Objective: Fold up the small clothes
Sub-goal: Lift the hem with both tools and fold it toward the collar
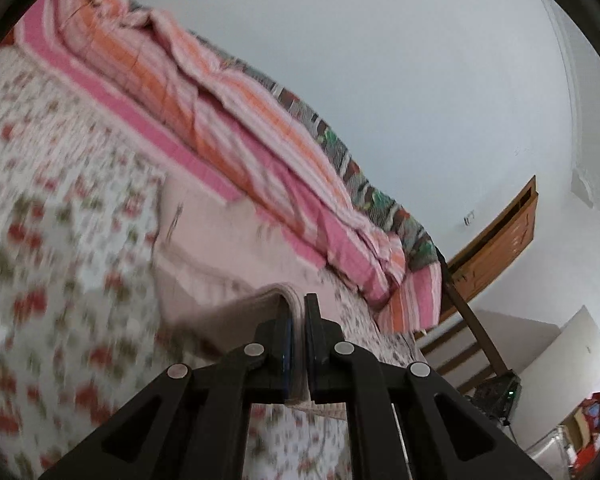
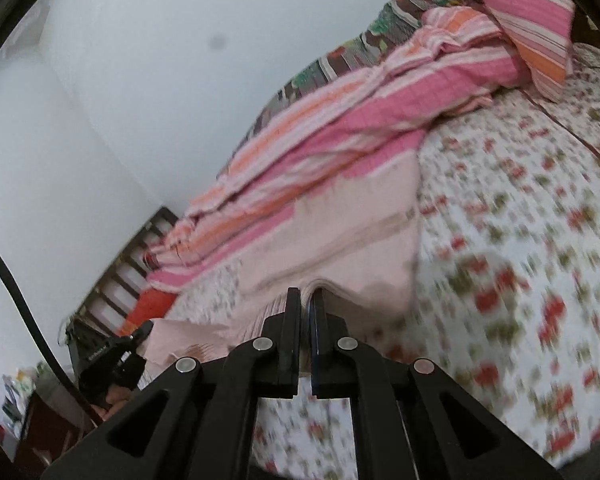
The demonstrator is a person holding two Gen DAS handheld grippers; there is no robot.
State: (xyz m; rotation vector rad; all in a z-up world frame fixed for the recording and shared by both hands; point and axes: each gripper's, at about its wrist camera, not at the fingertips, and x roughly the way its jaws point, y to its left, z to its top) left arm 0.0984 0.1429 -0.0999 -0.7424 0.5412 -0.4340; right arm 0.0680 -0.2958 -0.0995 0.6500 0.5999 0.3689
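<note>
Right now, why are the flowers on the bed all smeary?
Left wrist view: motion blur smears the flowered sheet, while the left gripper pinching the pink cloth stays sharp. Right wrist view: the same smear on the sheet, worst at the right; the right gripper is crisp. The fisheye bends both pictures' edges.

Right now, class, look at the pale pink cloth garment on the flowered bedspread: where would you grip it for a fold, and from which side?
Grip the pale pink cloth garment along its near edge, one point toward each end, coming in from the near side of the flowered bedspread. That hem is bunched and raised, easy to pinch. The left tongs and right tongs are shut on it there.
</note>
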